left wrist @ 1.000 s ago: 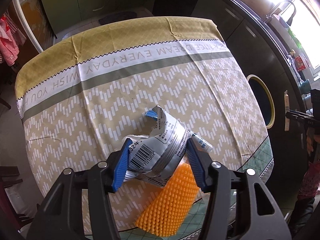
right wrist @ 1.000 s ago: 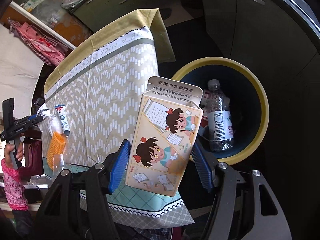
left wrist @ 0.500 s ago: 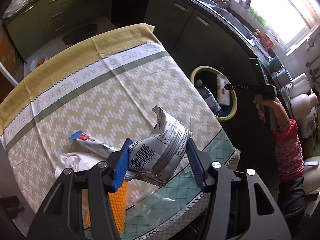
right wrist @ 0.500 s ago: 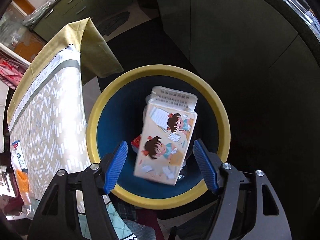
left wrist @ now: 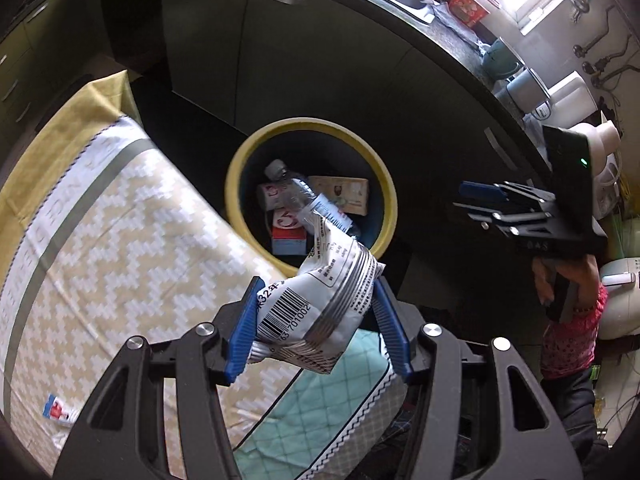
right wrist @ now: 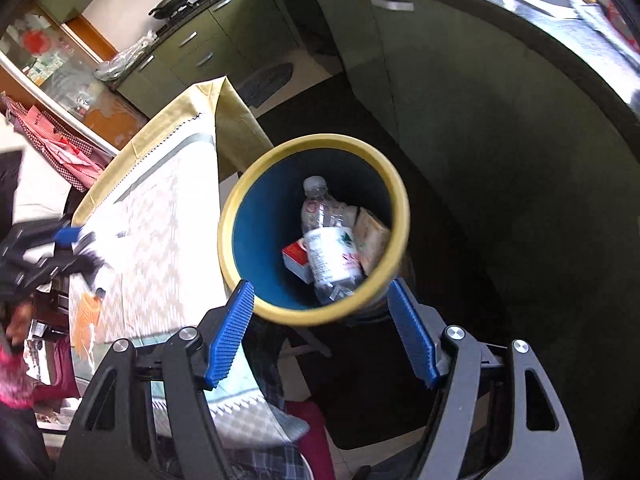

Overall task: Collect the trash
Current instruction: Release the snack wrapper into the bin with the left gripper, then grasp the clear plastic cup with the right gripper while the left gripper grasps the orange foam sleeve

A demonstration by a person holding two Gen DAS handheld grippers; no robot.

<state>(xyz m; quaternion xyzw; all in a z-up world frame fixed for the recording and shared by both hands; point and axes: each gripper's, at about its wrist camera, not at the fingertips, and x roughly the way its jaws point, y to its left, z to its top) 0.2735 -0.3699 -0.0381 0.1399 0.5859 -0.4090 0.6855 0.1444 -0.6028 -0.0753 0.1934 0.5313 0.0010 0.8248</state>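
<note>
My left gripper (left wrist: 316,320) is shut on a crumpled silver-white wrapper (left wrist: 320,300) with a barcode, held above the table edge, just short of the yellow-rimmed blue bin (left wrist: 236,172). The bin (right wrist: 236,208) holds a clear plastic bottle (right wrist: 328,240), a cartoon-printed carton (right wrist: 370,236) and a red-and-white box (right wrist: 296,260). My right gripper (right wrist: 332,328) is open and empty above the bin's near rim; it also shows in the left wrist view (left wrist: 500,200).
The table (left wrist: 120,240) with its yellow patterned cloth stands left of the bin. A small red-and-blue tube (left wrist: 58,416) and an orange spiky item (right wrist: 86,312) lie on it. Dark cabinets (left wrist: 360,60) and a counter run behind the bin.
My right gripper let go of the cartoon carton, which now lies in the bin. My left gripper has carried the wrapper from over the table toward the bin.
</note>
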